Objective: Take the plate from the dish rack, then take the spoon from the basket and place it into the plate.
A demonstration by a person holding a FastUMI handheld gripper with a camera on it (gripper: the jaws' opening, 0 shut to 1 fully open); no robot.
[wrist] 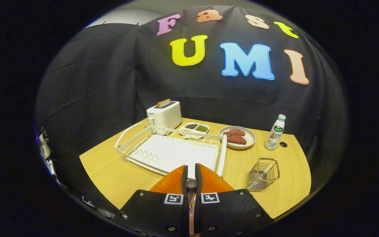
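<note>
Fingers (191, 177) nearly closed, pinching orange plate (171, 184) edge, before dish rack (173, 151).

My hand-held gripper (191, 176) pinches a glossy, translucent orange plastic plate (173, 184) over the smooth, matt wood-grain counter (110, 171), beside a white coated-wire dish rack (173, 149), a shiny metal wire basket (263, 174), a smooth white plastic toaster (164, 115) and matt black cloth wall (104, 75).

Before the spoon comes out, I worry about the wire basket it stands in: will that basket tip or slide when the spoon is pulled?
Probably light: the wire basket is thin open mesh, so it may slide on the smooth table. It could tip if the spoon snags. The gripper is shut on the orange plate.
</note>
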